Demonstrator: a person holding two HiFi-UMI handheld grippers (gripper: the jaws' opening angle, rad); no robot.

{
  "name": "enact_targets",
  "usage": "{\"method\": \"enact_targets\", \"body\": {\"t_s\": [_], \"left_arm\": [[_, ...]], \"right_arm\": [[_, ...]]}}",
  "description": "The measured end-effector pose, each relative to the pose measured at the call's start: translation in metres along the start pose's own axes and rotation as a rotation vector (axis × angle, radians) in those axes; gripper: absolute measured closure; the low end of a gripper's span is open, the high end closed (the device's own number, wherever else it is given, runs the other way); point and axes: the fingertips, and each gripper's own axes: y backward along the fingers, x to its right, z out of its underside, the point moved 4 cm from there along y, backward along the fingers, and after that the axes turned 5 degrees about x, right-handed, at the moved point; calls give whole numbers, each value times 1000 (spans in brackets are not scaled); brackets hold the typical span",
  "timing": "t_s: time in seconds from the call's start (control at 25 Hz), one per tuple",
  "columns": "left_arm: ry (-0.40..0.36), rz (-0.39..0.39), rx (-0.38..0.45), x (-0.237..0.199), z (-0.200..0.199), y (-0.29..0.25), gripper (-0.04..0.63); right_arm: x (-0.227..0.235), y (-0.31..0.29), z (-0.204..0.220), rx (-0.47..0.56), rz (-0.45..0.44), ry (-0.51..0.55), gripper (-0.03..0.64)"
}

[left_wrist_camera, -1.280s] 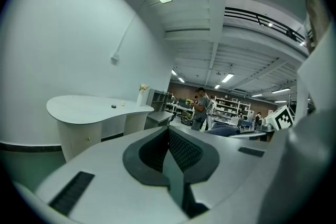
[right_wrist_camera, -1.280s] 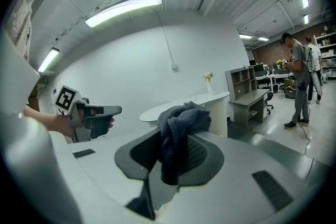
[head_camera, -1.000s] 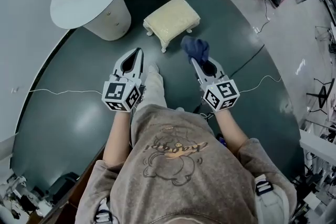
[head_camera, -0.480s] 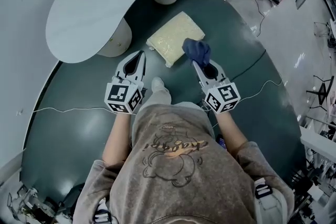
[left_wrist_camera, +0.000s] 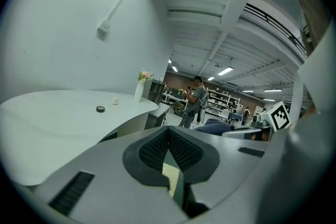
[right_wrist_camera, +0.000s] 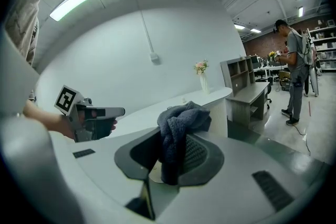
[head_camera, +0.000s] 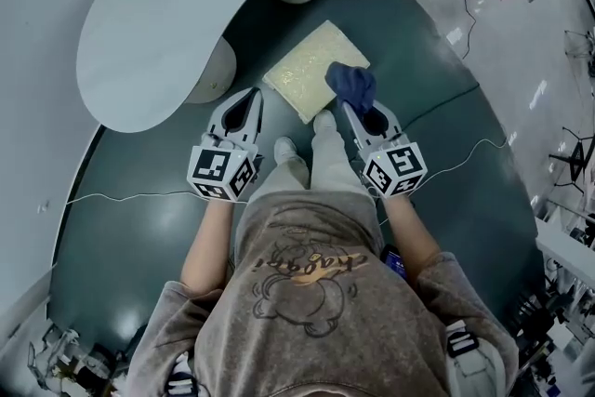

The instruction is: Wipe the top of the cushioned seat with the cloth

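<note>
The cloth [head_camera: 351,86] is gripped, bunched, between the closed jaws of the right tool [head_camera: 350,110]. The cushioned seat [head_camera: 299,72] lies just ahead of and below it. The left tool [head_camera: 248,99] is held closed and empty. The cloth is best lowered flat, then dragged across the top in overlapping strokes.

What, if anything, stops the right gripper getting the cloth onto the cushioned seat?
Likely nothing: yes, reachable. The right gripper holds the blue cloth beside the cushioned seat, whose top is bare.
</note>
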Motion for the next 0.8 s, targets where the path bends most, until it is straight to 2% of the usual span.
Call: {"method": "enact_targets", "body": {"t_s": [0.44, 0.8], "left_arm": [[50, -75, 4, -20, 28, -45, 580], [62, -105, 2, -49, 65, -64, 580]], "right_arm": [[42, -54, 12, -56, -78, 3, 523], [52, -104, 47, -112, -154, 13, 524]]}}
